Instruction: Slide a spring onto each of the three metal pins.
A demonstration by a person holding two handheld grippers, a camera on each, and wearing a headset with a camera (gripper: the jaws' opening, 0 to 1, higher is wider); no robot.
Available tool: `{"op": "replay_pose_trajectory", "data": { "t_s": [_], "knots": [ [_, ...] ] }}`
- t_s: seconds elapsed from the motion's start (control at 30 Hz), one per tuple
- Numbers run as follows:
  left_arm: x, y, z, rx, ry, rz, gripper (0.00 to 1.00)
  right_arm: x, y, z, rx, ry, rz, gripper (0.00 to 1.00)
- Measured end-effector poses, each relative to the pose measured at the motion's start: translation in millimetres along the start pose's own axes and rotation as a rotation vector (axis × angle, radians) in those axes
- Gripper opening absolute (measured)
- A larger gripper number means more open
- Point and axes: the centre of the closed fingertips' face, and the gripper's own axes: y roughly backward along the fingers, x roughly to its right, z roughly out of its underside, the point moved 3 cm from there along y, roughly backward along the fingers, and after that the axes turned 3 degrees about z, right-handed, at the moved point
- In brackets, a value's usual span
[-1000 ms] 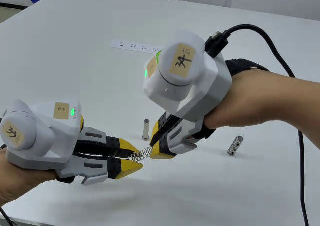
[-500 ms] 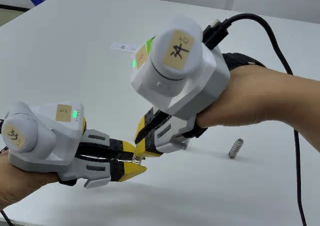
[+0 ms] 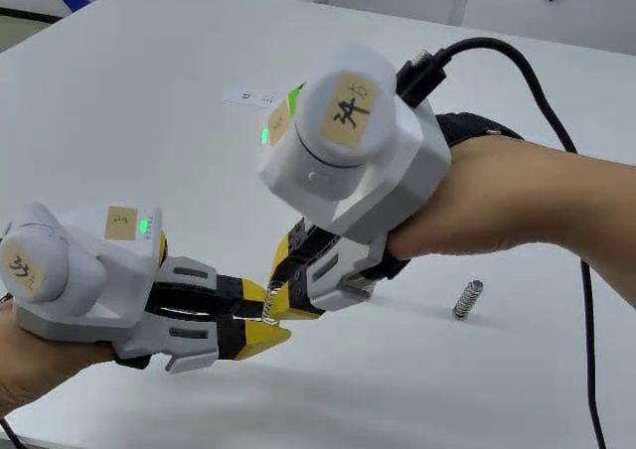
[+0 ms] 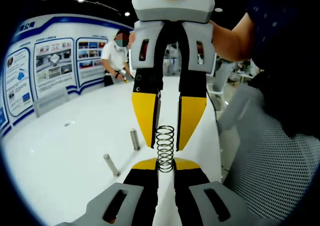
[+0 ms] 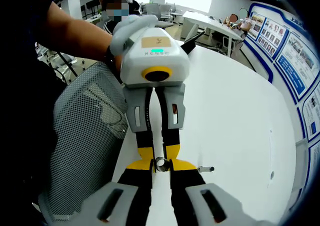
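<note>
A small coil spring (image 3: 268,305) is held between my two grippers, above the white table (image 3: 119,91). My left gripper (image 3: 273,317), at the lower left, is shut on a metal pin that is mostly hidden inside the spring (image 4: 165,146). My right gripper (image 3: 286,305) points down and to the left at it, its yellow fingers (image 4: 145,116) closed on either side of the spring. The spring's round end (image 5: 160,163) sits between the right gripper's own tips. A loose spring (image 3: 467,298) lies on the table to the right. A bare pin (image 4: 111,164) stands beside another spring (image 4: 134,138).
A white strip with markings (image 3: 253,96) lies far back on the table. A black cable (image 3: 517,57) runs from the right gripper over the person's arm. A mesh chair (image 4: 270,156) stands off the table's near edge. A person (image 4: 117,56) stands in the background.
The right gripper has moved left and closer to the left gripper. The spring span between them is shorter. The upright pin on the table is now hidden behind the right gripper.
</note>
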Motion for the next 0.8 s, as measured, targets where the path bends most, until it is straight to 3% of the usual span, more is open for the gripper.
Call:
{"op": "replay_pose_trajectory", "data": {
  "t_s": [0.57,0.8],
  "knots": [
    [-1.9,-1.9,-0.9,0.003,0.005,-0.012,0.11,3.1,-3.3,5.3,-0.026,-0.019,-0.014,0.12],
    [-5.4,0.8,1.4,-0.003,0.017,-0.033,0.17,5.7,-0.3,6.2,-0.031,-0.018,-0.011,0.12]
  ]
}}
